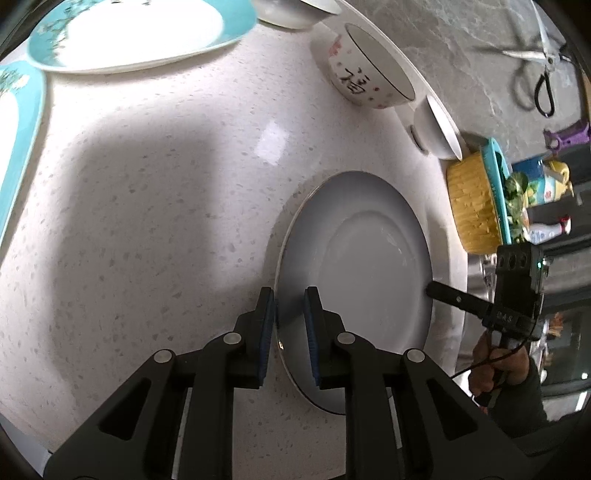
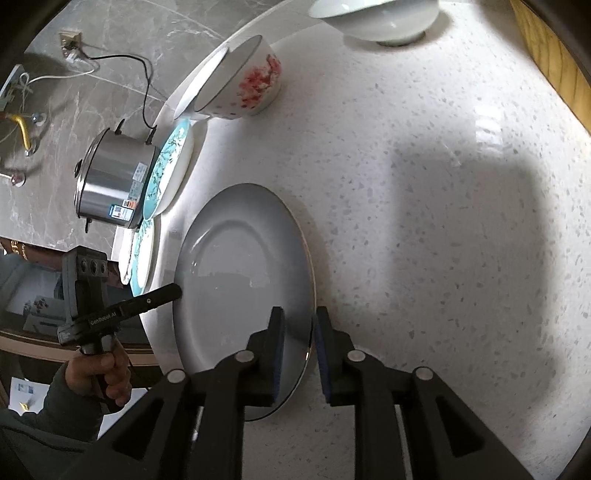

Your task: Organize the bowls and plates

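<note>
Left wrist view, from left to right: two teal-rimmed white plates (image 1: 122, 35) lie at the far left of the pale speckled stone surface (image 1: 155, 192). The left claw (image 1: 290, 317) straddles the near rim of a plain round white plate (image 1: 365, 266), one blue pad on each side of the rim, with a gap showing on the inner side, so not clamped tight. Beyond the plate stand a white bowl with red flecks and a black character (image 1: 365, 74) and a small plain white bowl (image 1: 437, 129), then a yellow ribbed dish (image 1: 472, 206). The right claw (image 1: 430, 289) touches the plate's opposite rim; I cannot tell its state here.

Right wrist view, from left to right: a steel pot (image 2: 110, 177), the left claw (image 2: 177, 290) at the plate's edge, the teal plates (image 2: 168, 173), the white plate (image 2: 240, 280). The right claw (image 2: 299, 332) brackets the plate's rim, pads parted, not pinching. A red-blossom bowl (image 2: 240, 85) and a wide white bowl (image 2: 380, 18) sit behind.
</note>
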Motion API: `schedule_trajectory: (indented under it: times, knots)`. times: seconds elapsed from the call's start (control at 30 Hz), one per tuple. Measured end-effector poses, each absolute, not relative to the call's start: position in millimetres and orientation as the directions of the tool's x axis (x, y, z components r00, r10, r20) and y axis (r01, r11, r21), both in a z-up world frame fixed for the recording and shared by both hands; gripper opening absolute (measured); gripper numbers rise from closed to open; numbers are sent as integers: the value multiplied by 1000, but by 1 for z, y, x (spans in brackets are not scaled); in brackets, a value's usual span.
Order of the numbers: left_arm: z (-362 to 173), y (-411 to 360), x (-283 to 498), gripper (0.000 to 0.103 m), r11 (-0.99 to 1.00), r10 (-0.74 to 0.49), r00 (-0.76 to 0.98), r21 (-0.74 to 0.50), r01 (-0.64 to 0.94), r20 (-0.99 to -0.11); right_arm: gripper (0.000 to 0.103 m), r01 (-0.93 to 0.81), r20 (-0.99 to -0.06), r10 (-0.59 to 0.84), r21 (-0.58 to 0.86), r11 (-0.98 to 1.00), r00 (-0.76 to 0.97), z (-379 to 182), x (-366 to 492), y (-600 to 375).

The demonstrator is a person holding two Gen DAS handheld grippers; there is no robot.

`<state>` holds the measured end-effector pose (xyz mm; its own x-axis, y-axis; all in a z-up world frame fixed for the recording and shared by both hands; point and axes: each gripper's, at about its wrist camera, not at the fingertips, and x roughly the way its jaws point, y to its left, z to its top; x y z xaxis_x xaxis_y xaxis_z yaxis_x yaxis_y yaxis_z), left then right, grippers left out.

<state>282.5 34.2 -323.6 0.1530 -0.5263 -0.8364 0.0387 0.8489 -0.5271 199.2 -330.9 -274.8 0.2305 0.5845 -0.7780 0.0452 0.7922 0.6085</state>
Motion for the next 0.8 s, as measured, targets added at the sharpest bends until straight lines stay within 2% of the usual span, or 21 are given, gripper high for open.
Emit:
schedule_trajectory:
  times: [0.07,0.13,0.17,0.23,0.27,0.3,0.33,0.37,0.43,0.5,0.57,0.63,0.73,0.8]
  knots:
    - [-318,41,279,16,850,-521,186,-526,24,-833,52,37,-774,574,604,796,268,-269,196,-333]
    - [-309,49,274,16,853,-511,222,-523,5,-831,61,28,-782,546,580,814,301,-260,193,-337]
    - [-300,56,270,17,848,-510,257,-529,-5,-821,62,29,-786,535,570,821,309,-256,192,-339]
    - [-283,66,259,29,834,-518,325,-552,-14,-791,66,14,-786,509,548,836,350,-235,189,-343]
    - [-271,72,251,52,818,-528,375,-574,-15,-762,71,-6,-772,510,549,836,380,-224,186,-344]
    - [-257,79,241,79,800,-535,440,-600,-11,-721,74,-36,-745,518,557,830,421,-209,183,-344]
    - [-243,85,230,87,786,-531,508,-618,-4,-679,85,-117,-659,553,584,803,510,-180,177,-342]
    - [-230,91,219,94,773,-526,570,-635,10,-631,103,-181,-583,583,602,777,566,-162,171,-340]
    - [-210,99,200,99,753,-521,644,-656,39,-560,103,-371,-357,654,603,707,667,-123,159,-329]
    - [-198,107,192,100,770,-503,654,-636,42,-565,103,-467,-270,688,566,679,673,-110,159,-312]
    - [-191,121,187,100,806,-465,655,-591,34,-595,103,-498,-311,731,568,655,607,-109,172,-277]
    - [-186,144,183,101,840,-410,674,-542,16,-615,103,-475,-351,773,632,612,528,-116,187,-247]
    - [-184,183,185,103,857,-368,687,-515,-11,-627,103,-477,-283,822,702,529,494,-123,194,-212]
    - [-184,217,195,103,876,-351,681,-483,-5,-643,103,-480,-298,828,702,527,475,-126,202,-184]
